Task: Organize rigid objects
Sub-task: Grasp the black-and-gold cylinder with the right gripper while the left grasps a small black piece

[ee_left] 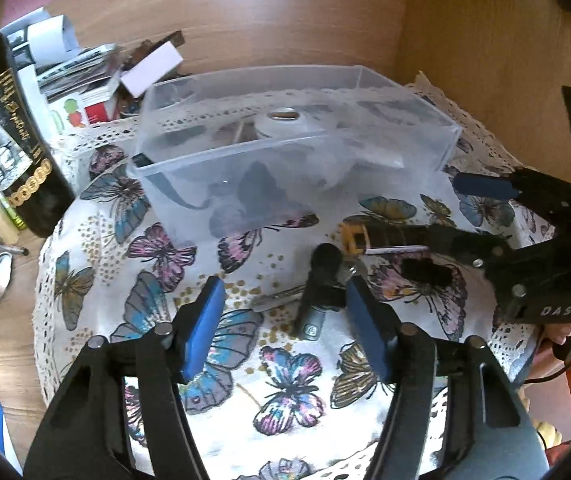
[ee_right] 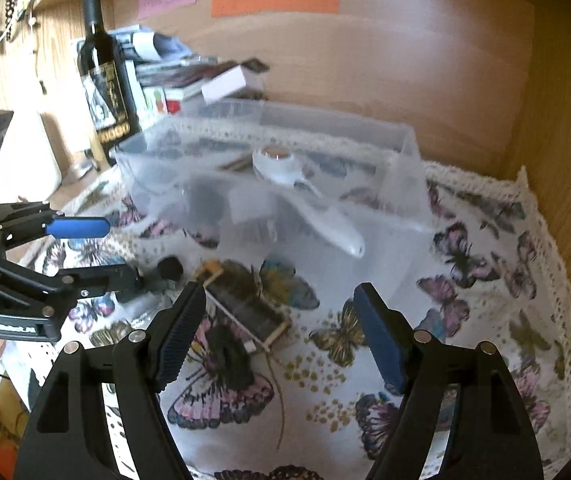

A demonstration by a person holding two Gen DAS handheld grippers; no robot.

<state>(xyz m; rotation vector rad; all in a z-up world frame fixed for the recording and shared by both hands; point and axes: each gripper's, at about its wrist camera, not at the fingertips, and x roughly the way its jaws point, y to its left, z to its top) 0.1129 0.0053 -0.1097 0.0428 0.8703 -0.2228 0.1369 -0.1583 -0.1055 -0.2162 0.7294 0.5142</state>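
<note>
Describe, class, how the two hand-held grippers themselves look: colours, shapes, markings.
Both are black plastic frames with silver pivot bolts and flat blue finger pads. The left gripper shows white lettering on its body in the right wrist view; the right gripper reads "DAS" in the left wrist view.

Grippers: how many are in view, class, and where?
2. The left gripper straddles a black key on the cloth; the right gripper hovers open over a dark rectangular object beside it.

Butterfly-print cloth (ee_left: pixel 85 360) over wooden desk (ee_left: pixel 9 332) — clear plastic box (ee_left: pixel 189 184), wine bottle (ee_left: pixel 25 168), black keys (ee_left: pixel 321 288)
</note>
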